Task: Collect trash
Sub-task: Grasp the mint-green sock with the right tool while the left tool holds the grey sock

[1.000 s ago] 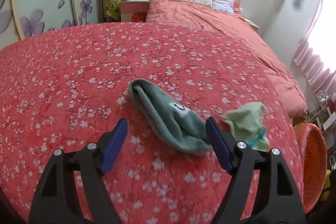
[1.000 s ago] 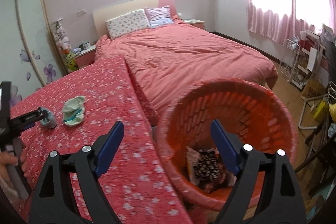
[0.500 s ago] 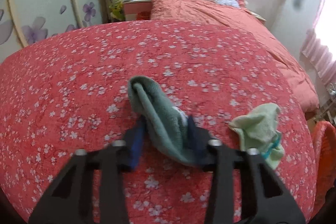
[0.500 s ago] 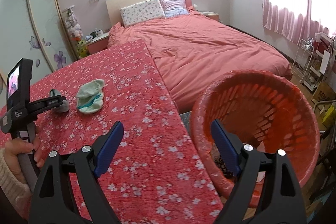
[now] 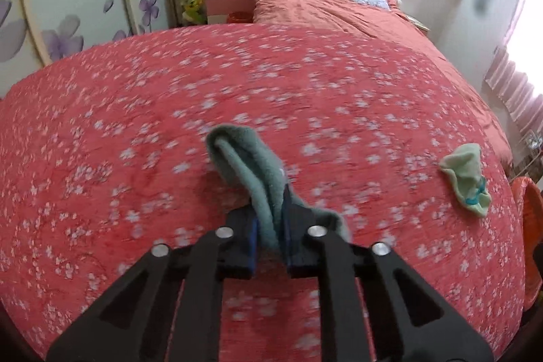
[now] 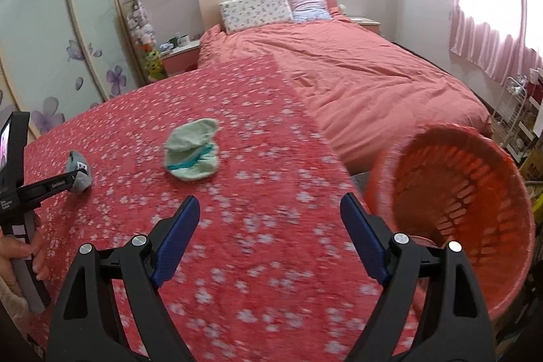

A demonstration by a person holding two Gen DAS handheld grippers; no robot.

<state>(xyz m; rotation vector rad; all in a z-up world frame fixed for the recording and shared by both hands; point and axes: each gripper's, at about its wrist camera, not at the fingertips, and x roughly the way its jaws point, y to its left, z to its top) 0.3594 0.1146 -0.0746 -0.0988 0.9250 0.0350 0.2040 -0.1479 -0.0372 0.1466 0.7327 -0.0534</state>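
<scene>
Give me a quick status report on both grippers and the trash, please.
Left gripper just closed, shut on teal sock. Right gripper open, empty. Light green sock on tablecloth. Orange basket beside table, unobstructed.

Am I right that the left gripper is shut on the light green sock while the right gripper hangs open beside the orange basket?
Not quite. The left gripper is shut on the dark teal sock, as the left wrist view shows. The light green sock lies loose on the floral cover. The right gripper is open beside the orange basket.
</scene>
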